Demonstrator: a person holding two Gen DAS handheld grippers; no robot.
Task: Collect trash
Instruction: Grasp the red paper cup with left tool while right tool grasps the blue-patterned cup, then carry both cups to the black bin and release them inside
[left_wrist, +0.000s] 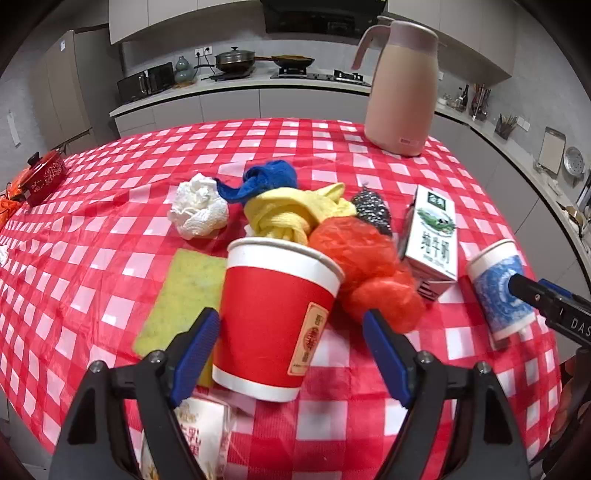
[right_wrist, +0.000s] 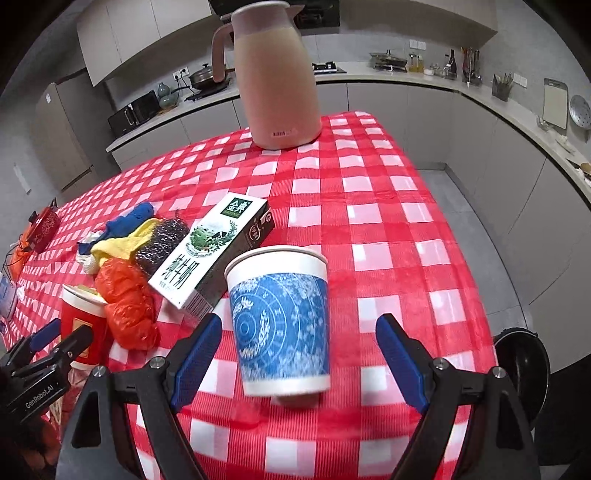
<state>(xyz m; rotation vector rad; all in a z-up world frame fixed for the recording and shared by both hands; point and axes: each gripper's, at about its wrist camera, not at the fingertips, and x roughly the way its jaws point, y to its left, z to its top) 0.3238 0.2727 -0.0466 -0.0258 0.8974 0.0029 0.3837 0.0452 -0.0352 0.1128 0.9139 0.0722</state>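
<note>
The left gripper (left_wrist: 291, 354) has its jaws spread wide on either side of the red paper cup (left_wrist: 275, 317), which stands upright between the blue pads; the left pad sits just beside the cup wall, though whether it touches cannot be told, and the right pad is apart from it. Below that gripper a white printed wrapper (left_wrist: 201, 432) lies at the near edge of the desk (left_wrist: 92, 229), which wears a red and white checked cloth. The right gripper (right_wrist: 299, 358) is likewise spread open around the blue patterned paper cup (right_wrist: 282, 325), upright and clear of both pads. Just left of the red cup lies a yellow-green sponge (left_wrist: 181, 295); just right of it is a crumpled orange plastic bag (left_wrist: 373, 273). Behind the bag a milk carton (right_wrist: 214, 254) lies on its side, with a steel scourer (left_wrist: 371, 208) beside it. Further back sit a knotted yellow cloth (left_wrist: 291, 214), a blue cloth (left_wrist: 266, 181) and a crumpled white tissue (left_wrist: 199, 210). Near the far edge stands a pink thermos jug (left_wrist: 402, 88)
</note>
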